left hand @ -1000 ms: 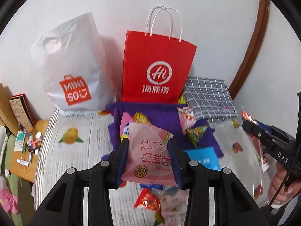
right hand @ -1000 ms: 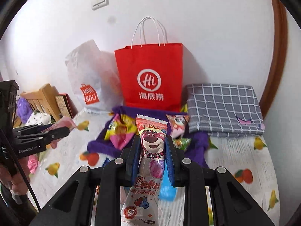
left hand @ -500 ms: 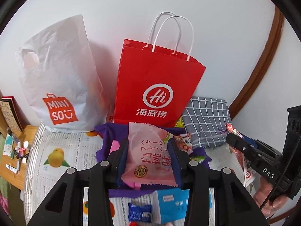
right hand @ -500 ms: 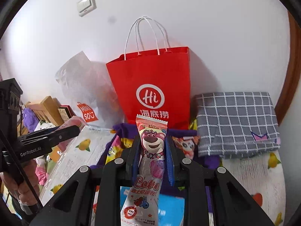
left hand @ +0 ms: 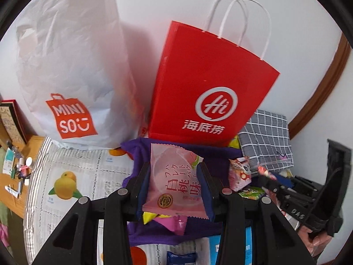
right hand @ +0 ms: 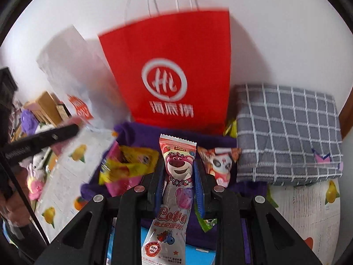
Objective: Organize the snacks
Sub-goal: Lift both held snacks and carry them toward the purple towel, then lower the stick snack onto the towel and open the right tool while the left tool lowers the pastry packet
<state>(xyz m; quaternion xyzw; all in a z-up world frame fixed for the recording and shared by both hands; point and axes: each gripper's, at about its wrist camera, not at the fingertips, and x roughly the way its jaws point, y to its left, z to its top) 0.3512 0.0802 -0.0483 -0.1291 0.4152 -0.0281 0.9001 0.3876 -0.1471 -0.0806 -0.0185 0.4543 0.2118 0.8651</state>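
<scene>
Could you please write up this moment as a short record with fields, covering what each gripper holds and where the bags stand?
left gripper: shut on pink snack packet
right gripper: shut on bear lollipop
red paper bag: upright against wall, straight ahead
white plastic bag: left of red bag
purple cloth: below the red bag, loose snacks on it
grey checked cloth: folded, right of red bag

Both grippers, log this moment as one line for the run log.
left gripper: shut on pink peach packet | right gripper: shut on bear lollipop | ahead: red paper bag
</scene>
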